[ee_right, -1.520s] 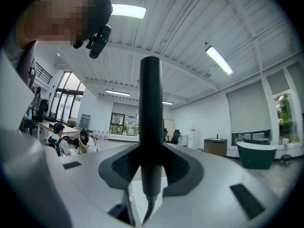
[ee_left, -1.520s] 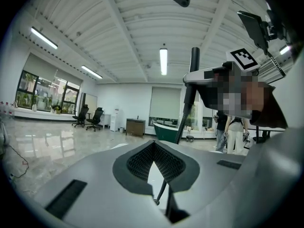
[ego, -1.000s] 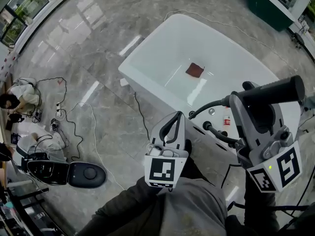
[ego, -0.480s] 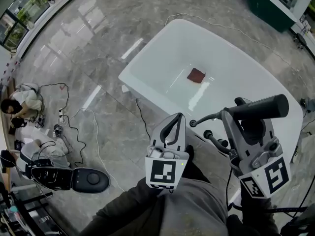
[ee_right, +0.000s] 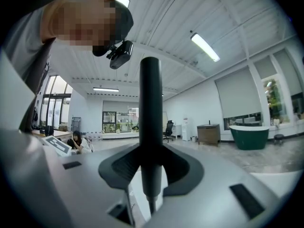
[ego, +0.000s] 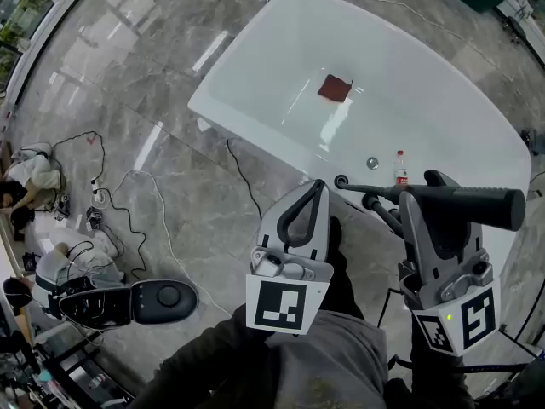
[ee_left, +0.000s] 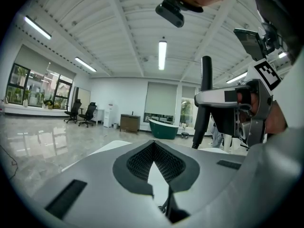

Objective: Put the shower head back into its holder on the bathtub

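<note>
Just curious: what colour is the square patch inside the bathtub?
The patch is reddish-brown; head view shows it best.

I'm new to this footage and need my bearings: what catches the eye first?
A big white bathtub fills the upper middle of the head view, a small brown square on its floor. At lower right, the right tongs are shut on a dark shower head, with the left tongs empty beside them.

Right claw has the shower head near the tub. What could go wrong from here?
1. The bottle stands on the bathtub rim by the fittings. The shower head, held in the right claw, could knock it over on the way in.
2. The hose loops close to the rim and could snag, or tug the head askew.
</note>
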A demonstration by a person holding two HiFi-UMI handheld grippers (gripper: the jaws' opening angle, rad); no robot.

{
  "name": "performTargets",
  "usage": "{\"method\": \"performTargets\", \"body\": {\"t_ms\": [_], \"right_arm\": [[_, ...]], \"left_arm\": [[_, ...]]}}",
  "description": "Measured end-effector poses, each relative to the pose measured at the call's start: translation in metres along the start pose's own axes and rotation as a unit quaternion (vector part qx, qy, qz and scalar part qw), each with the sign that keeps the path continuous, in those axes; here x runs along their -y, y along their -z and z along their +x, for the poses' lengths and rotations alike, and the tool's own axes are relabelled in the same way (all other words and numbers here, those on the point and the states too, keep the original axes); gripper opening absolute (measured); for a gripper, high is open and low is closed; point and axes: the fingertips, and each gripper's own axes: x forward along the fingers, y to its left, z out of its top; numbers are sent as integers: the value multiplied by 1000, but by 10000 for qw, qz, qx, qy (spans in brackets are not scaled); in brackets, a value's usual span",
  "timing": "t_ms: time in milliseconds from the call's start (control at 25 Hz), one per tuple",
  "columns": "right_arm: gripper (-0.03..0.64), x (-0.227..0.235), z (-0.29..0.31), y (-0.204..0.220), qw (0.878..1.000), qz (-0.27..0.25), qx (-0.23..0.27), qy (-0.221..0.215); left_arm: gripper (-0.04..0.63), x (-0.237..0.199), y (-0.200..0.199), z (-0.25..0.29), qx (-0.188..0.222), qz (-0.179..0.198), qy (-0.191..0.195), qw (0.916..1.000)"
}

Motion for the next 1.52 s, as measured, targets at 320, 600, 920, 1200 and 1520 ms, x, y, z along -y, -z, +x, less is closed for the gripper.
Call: {"method": "performTargets", "body": {"t_ms": [320, 600, 920, 1200, 1520], "right_arm": [[140, 6, 6, 34, 9994, -195, -143, 258], [140, 11, 14, 55, 9990, -159, -214, 365], [140, 11, 21, 77, 9985, -135, -347, 407], [140, 14, 24, 97, 9975, -115, -436, 543], [140, 15, 24, 111, 9963, -121, -490, 701]], "left_arm": [[3, -3, 21, 6, -168, -80, 105, 9998], [3, -3, 37, 9, -288, -119, 231, 9992], [3, -9, 49, 11, -357, -186, 248, 9989], [3, -22, 61, 12, -399, -277, 137, 9987], [3, -23, 76, 8, -505, -358, 176, 9979]]}}
